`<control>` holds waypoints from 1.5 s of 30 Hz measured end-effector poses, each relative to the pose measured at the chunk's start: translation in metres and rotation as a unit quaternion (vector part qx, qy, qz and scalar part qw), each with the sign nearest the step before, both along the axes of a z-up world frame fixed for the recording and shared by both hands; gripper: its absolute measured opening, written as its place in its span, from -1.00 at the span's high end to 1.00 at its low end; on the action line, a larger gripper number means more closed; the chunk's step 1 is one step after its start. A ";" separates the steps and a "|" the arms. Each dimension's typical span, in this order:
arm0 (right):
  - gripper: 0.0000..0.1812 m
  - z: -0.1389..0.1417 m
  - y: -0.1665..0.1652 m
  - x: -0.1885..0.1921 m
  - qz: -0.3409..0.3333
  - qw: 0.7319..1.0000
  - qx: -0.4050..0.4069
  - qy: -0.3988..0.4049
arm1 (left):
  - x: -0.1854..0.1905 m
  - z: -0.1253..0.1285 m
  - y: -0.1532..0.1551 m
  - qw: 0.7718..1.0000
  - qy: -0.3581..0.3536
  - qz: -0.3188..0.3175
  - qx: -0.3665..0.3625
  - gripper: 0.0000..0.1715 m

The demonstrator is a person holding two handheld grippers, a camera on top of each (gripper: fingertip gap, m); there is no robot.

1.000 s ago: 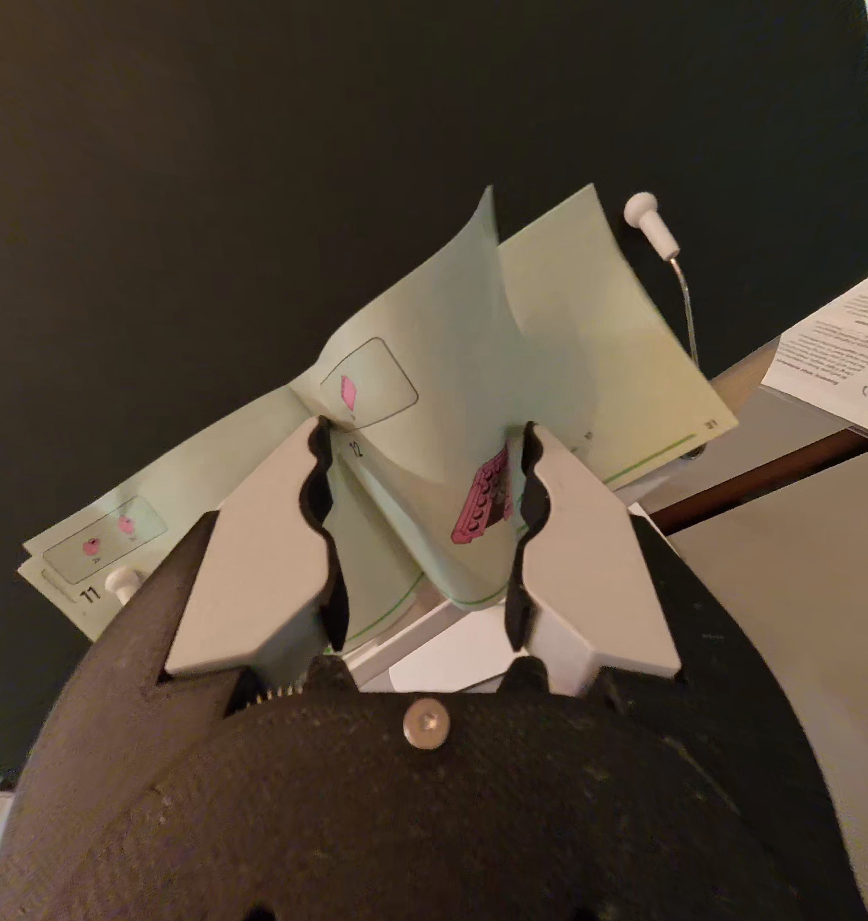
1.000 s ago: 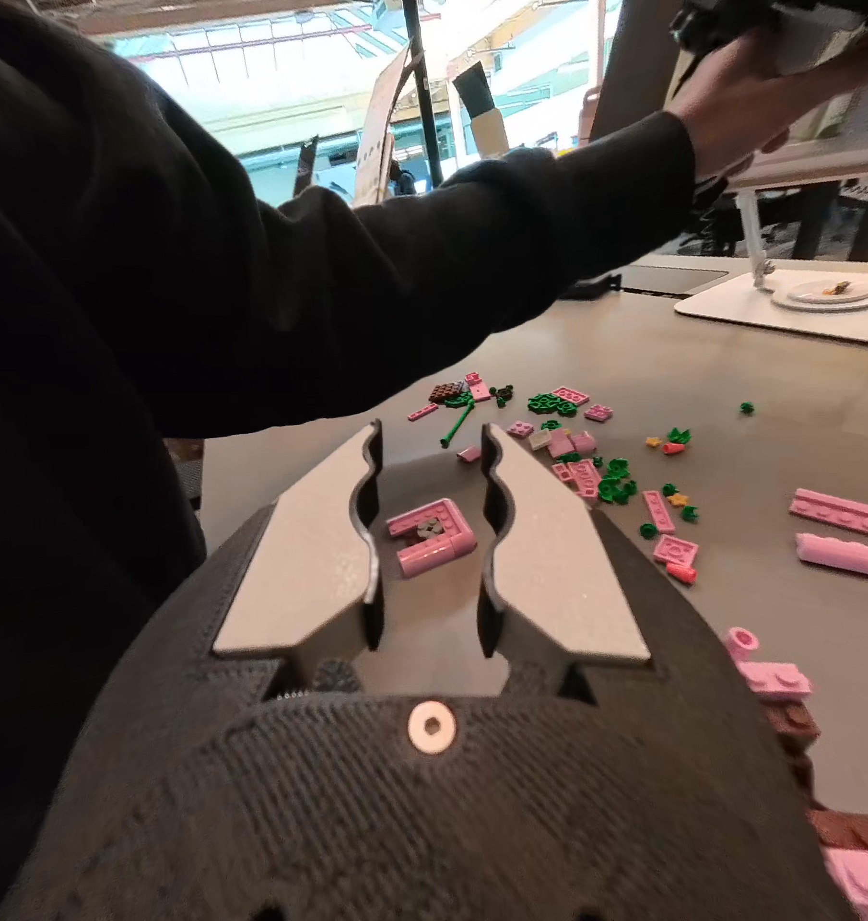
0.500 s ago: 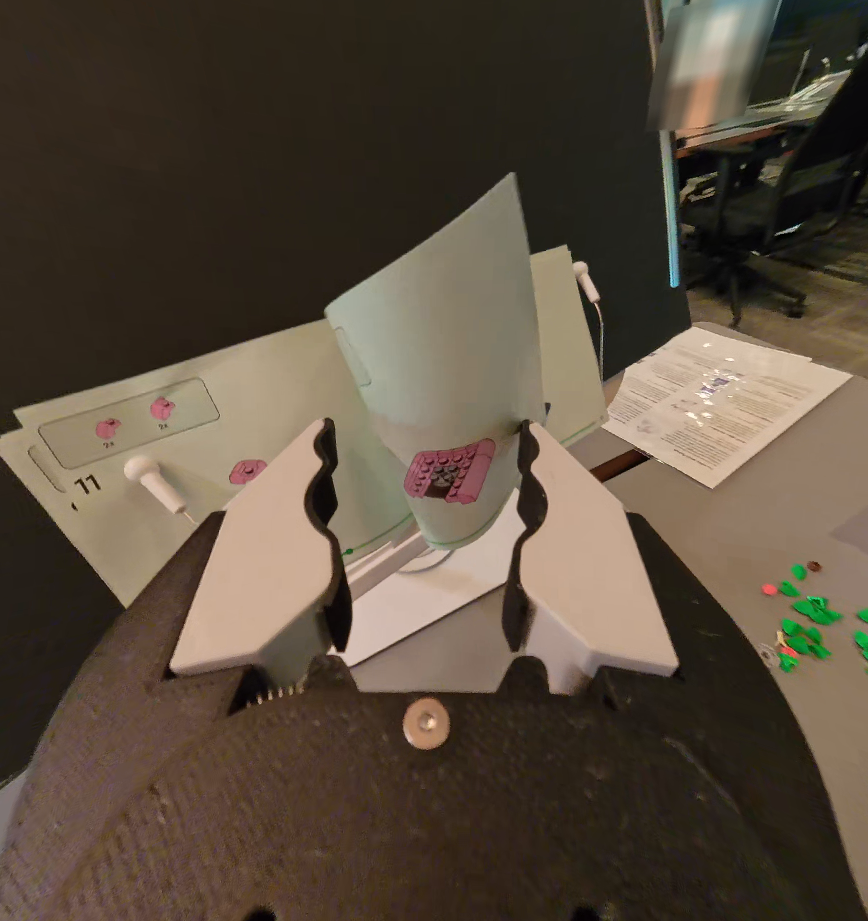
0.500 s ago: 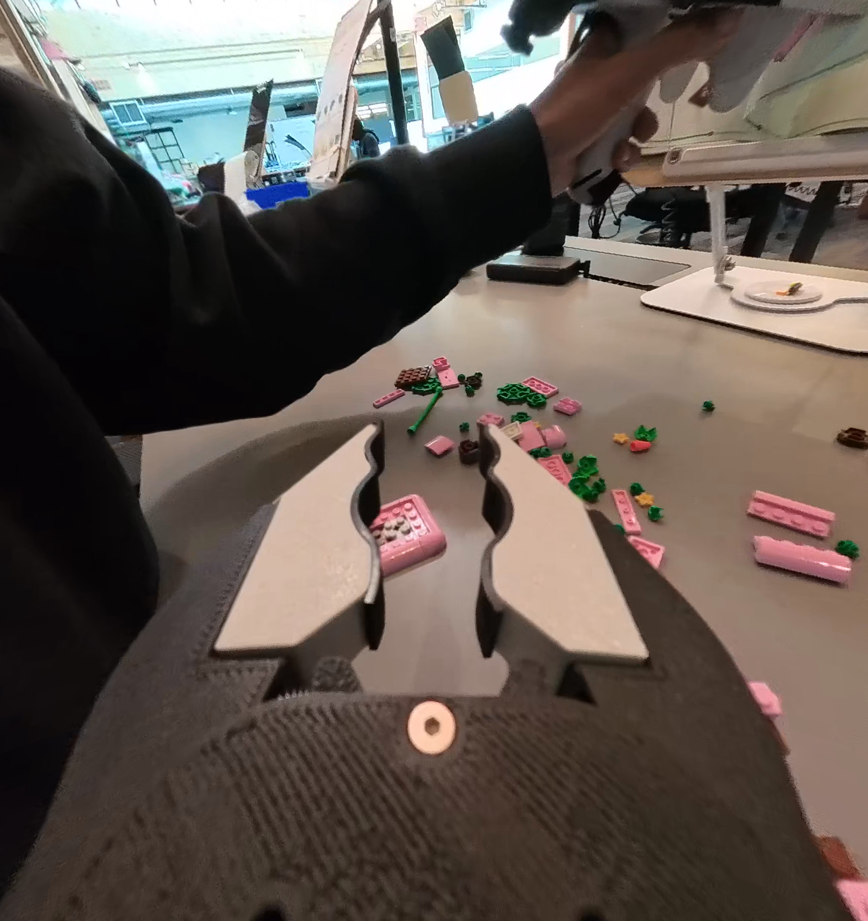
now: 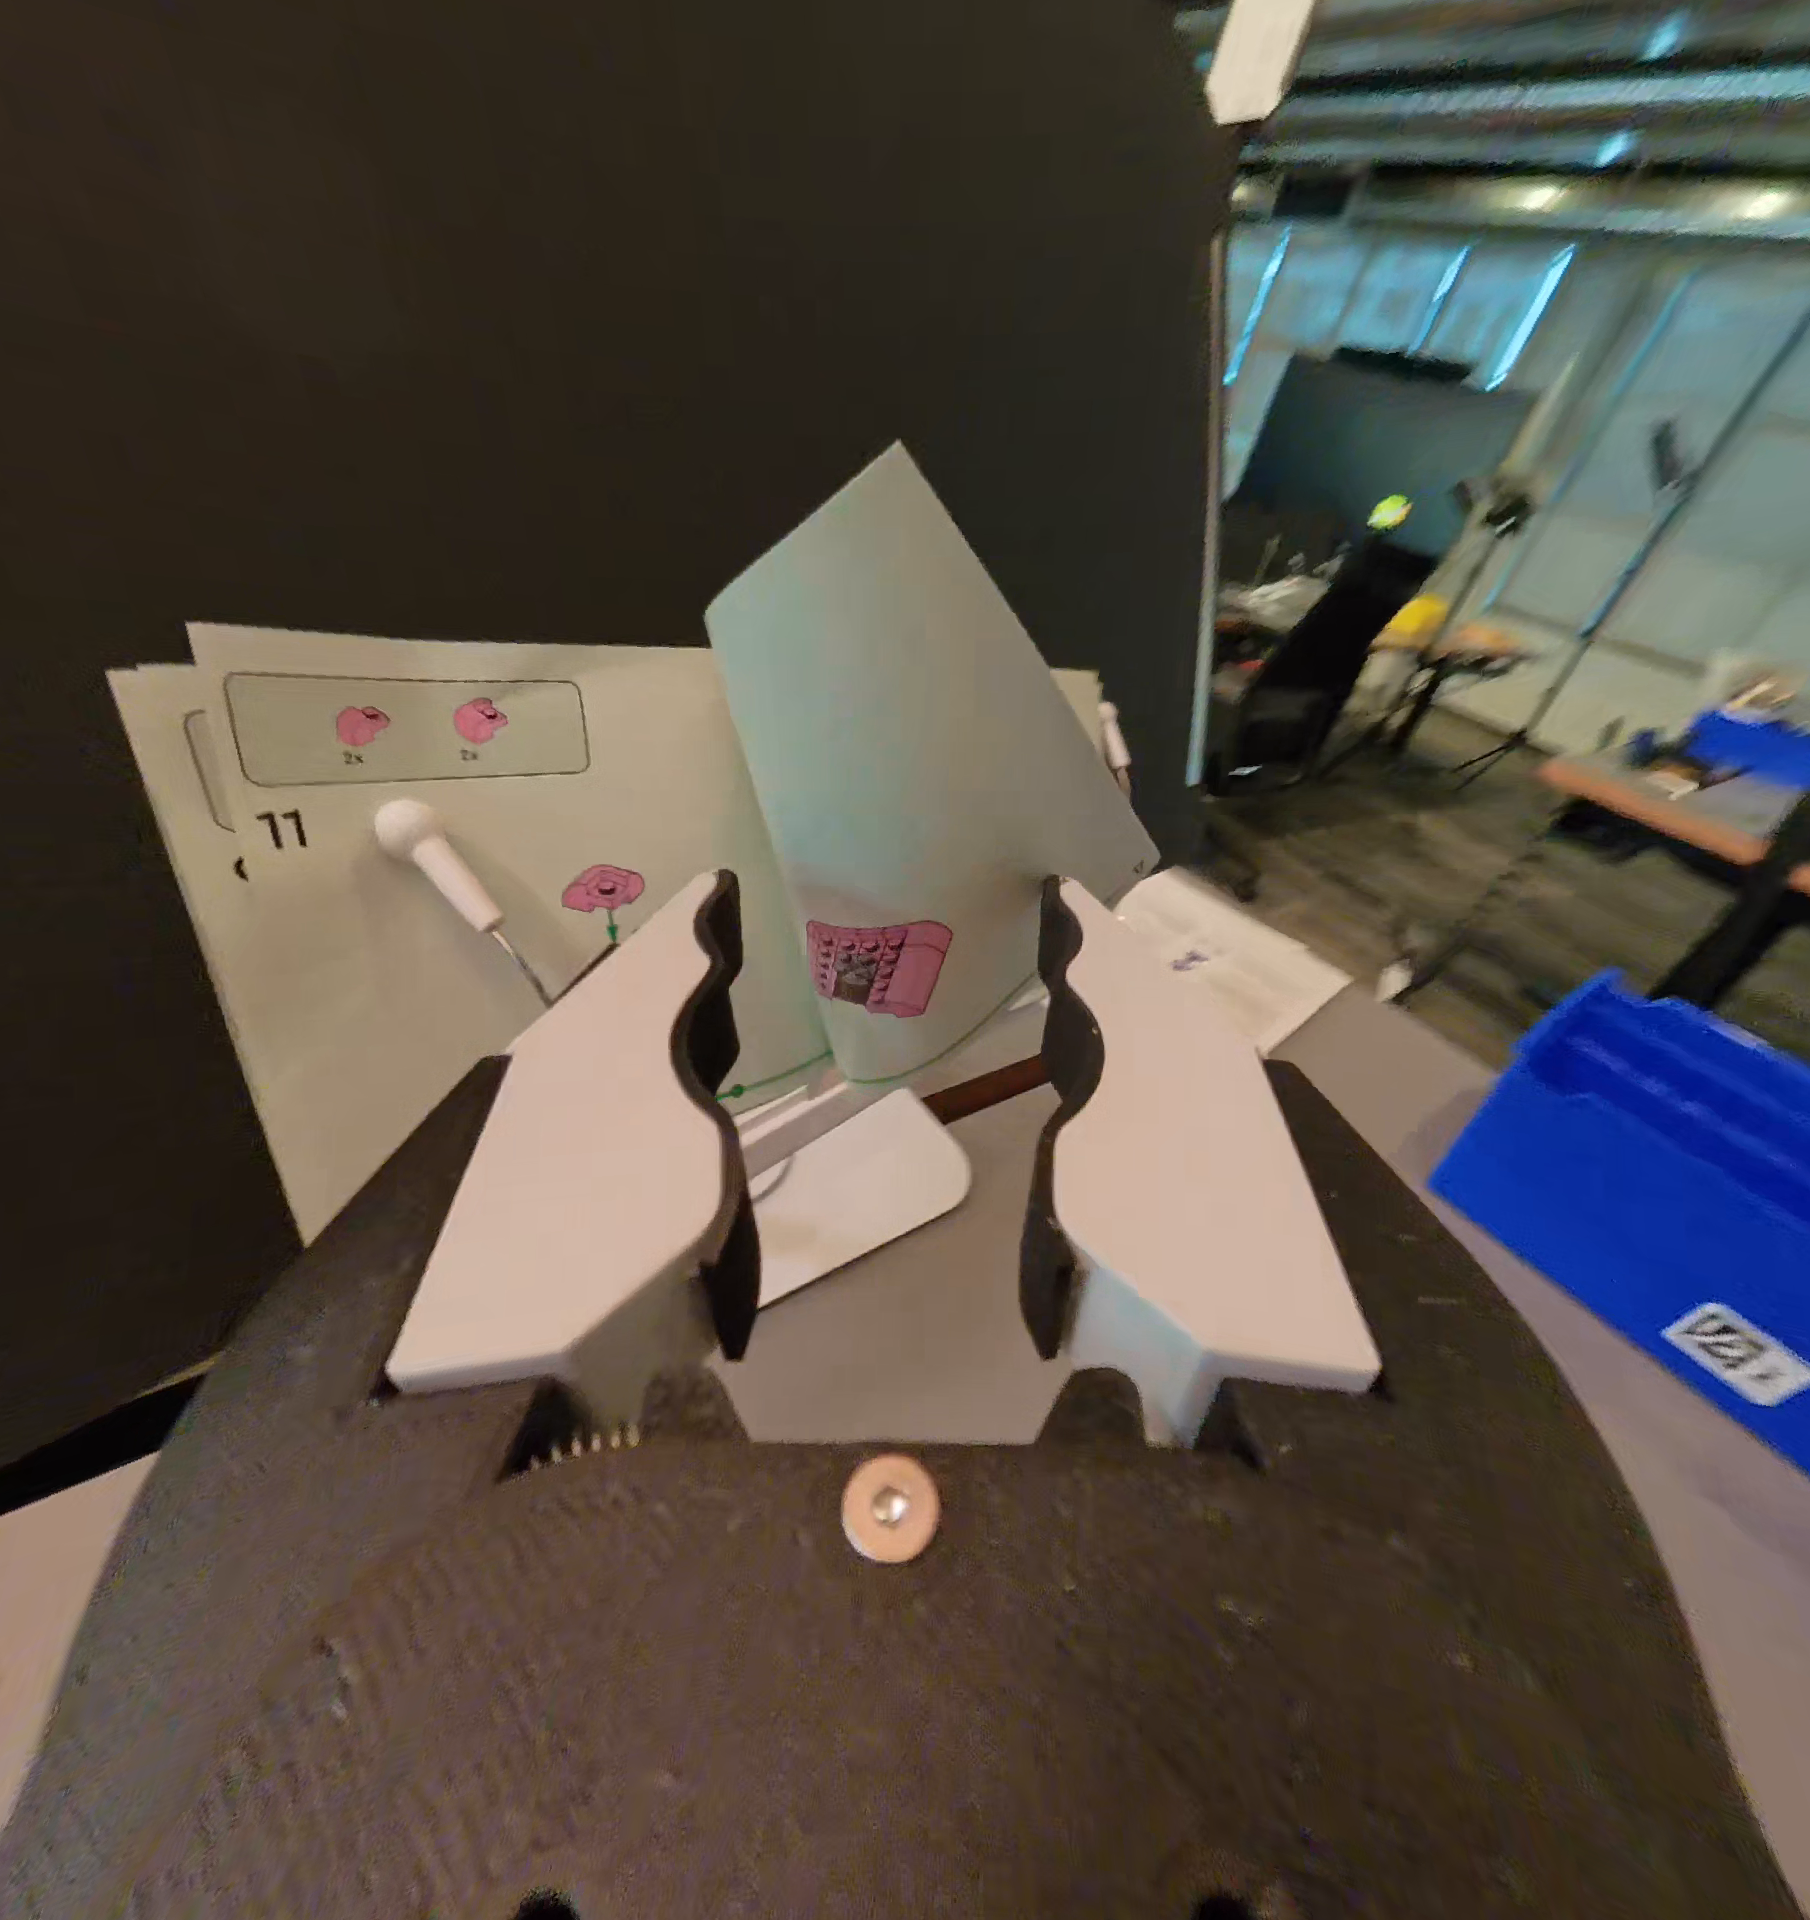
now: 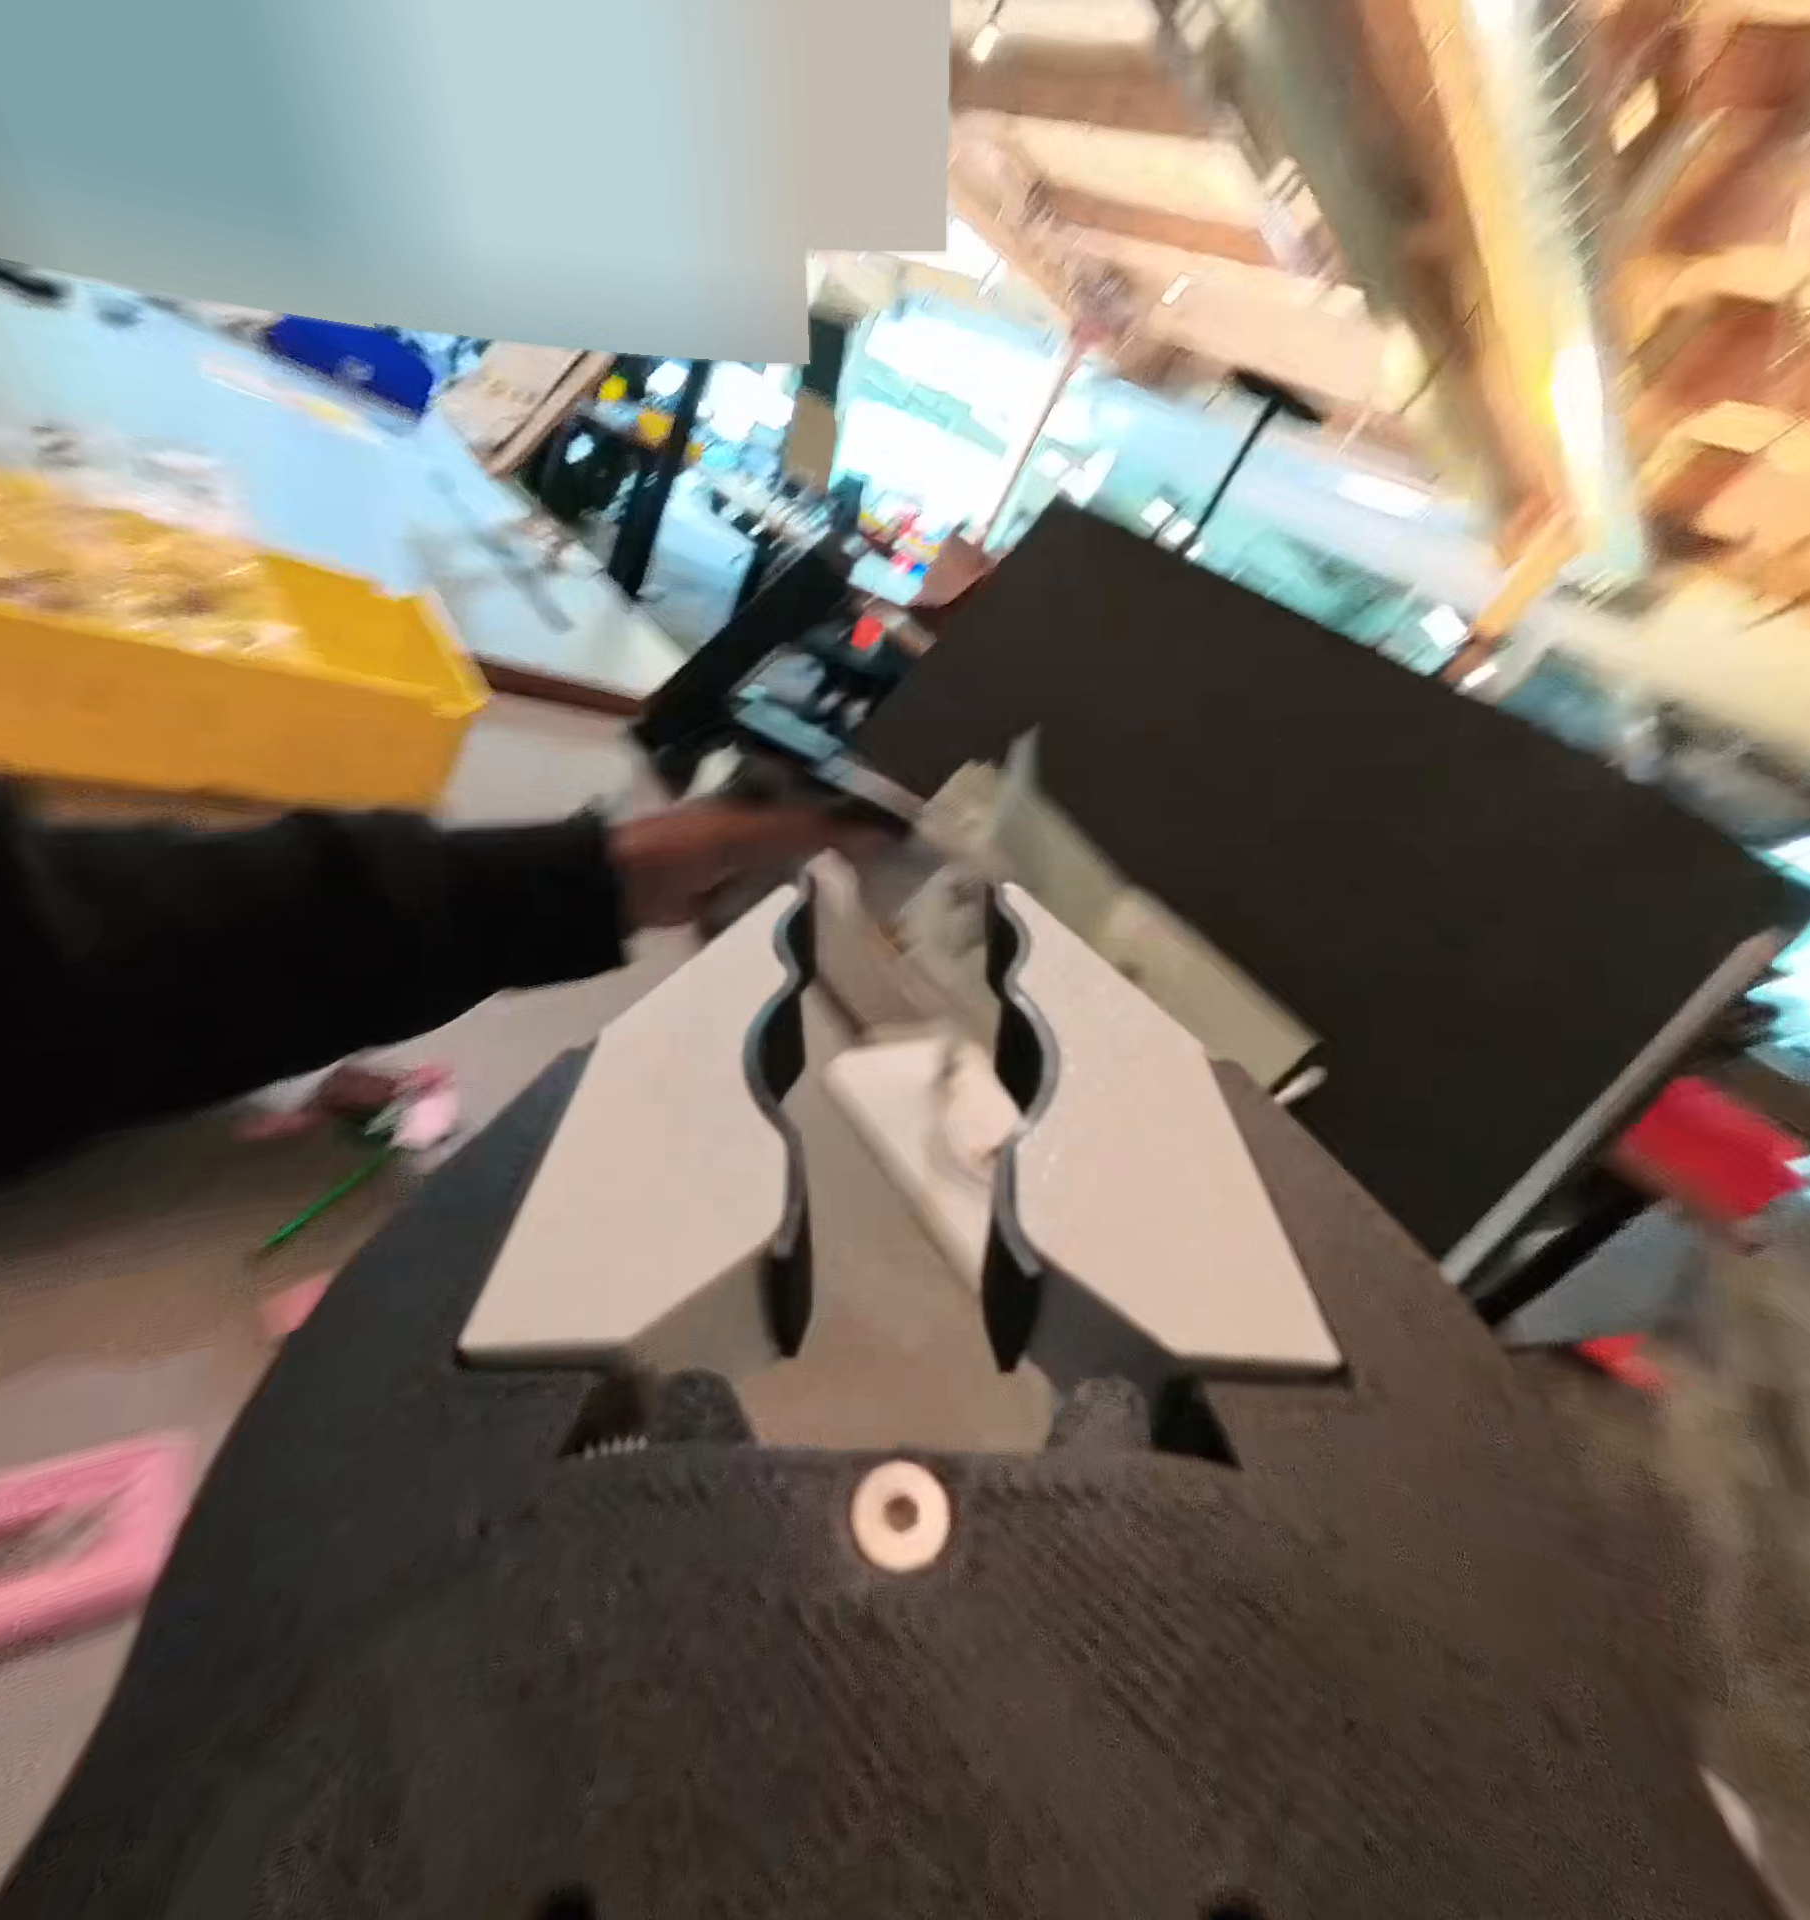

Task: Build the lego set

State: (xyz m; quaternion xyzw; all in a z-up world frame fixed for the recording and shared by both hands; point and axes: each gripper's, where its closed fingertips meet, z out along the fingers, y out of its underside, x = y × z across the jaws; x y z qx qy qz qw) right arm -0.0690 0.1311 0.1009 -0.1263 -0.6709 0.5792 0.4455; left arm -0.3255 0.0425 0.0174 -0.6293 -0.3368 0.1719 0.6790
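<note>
Left wrist view is pretty sharp up close, the pale green instruction booklet [image 5: 444,935] lit evenly against a dim black backdrop [image 5: 568,312], soft shadows only. The far room on the right goes smeary and bends at the edges. Right wrist view is heavy motion blur all over, blown-out bright windows [image 6: 932,416] behind, warm glare top right, the pink bricks [image 6: 59,1527] just smudges.

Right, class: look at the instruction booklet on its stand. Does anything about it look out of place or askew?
Yes. One page of the instruction booklet curls up mid-turn, standing off the spread and not lying flat. It hides the right-hand page. The white-tipped clip pins the left page only. The left tongs are open and empty.
</note>
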 end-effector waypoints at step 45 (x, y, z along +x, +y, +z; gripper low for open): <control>1.00 -0.055 -0.111 -0.282 0.035 0.911 0.359 -0.200 | -0.011 -0.020 -0.051 0.997 -0.065 -0.031 -0.040 0.52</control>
